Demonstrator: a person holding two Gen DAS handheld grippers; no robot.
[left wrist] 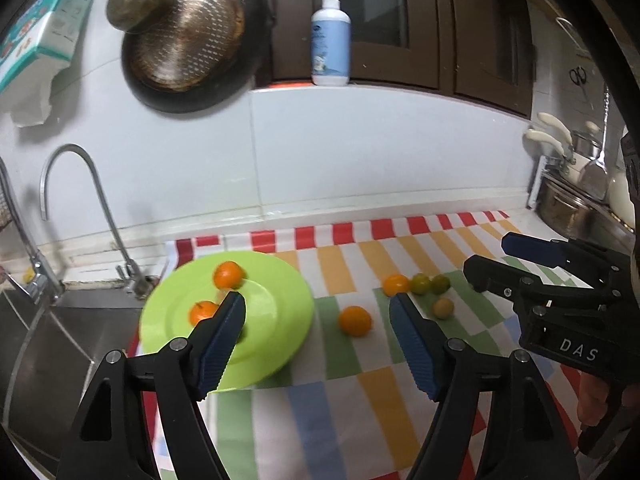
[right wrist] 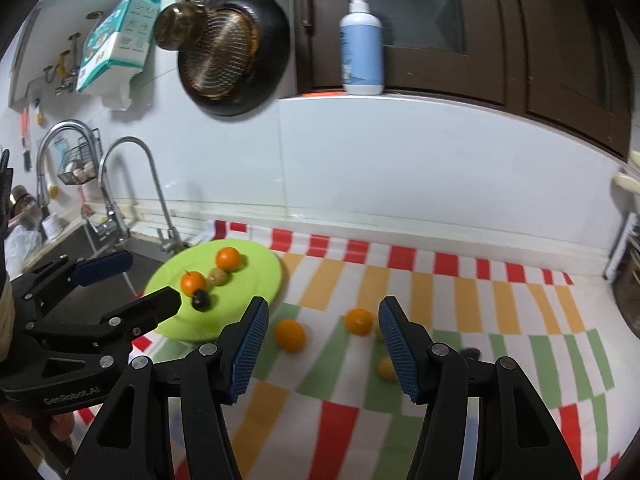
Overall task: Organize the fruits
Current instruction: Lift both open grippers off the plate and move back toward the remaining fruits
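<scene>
A lime-green plate [left wrist: 280,320] [right wrist: 256,276] lies at the left end of the striped cloth. On it are two oranges [right wrist: 228,259] [right wrist: 193,281], a small greenish fruit [right wrist: 219,276] and a dark fruit [right wrist: 201,300]. Loose on the cloth are two oranges [left wrist: 354,321] [left wrist: 396,284], two green fruits [left wrist: 421,283] and a yellowish one [left wrist: 444,308]. My left gripper [left wrist: 318,300] [right wrist: 150,280] hovers open over the plate's near edge with nothing between its pads. My right gripper [right wrist: 323,306] [left wrist: 490,256] is open above the loose fruit and holds nothing.
A steel sink [left wrist: 60,332] with a curved tap [left wrist: 80,184] lies left of the plate. A pan [left wrist: 188,40] hangs on the wall above, and a soap bottle [left wrist: 331,40] stands on a ledge. Pots [left wrist: 568,204] crowd the right end.
</scene>
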